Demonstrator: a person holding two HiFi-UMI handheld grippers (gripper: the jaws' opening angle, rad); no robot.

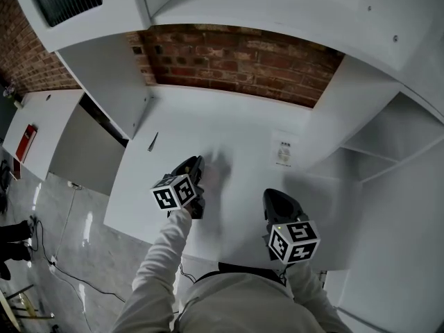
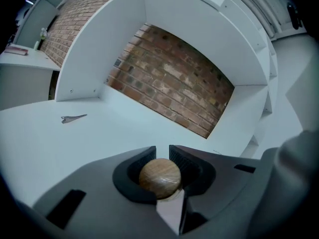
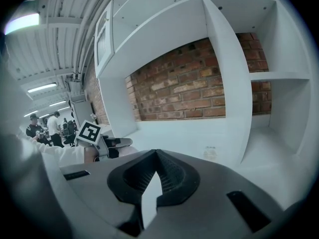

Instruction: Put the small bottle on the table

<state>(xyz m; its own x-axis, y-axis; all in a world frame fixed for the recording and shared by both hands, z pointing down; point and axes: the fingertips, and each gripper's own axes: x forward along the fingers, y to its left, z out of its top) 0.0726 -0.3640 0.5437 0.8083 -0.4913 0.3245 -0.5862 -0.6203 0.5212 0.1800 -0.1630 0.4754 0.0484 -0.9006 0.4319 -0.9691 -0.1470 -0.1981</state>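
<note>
Holding the small bottle [image 2: 159, 177] by its round brown top, the left gripper [image 2: 162, 151] has its jaws pressed on either side of it, over the white table [image 2: 60, 148]. The right gripper [image 3: 155, 156] is closed on nothing, off to one side.

Risks:
- The rounded top gives little purchase, so the bottle could swivel or slip out.
- Released tilted or too high, it likely tips and rolls.

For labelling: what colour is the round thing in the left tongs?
Light brown, with wood-grain streaks. The round top shows best in the left gripper view.

white table [image 1: 208, 130], red brick wall [image 1: 243, 61], wood-grain bottle [image 2: 159, 178]
</note>
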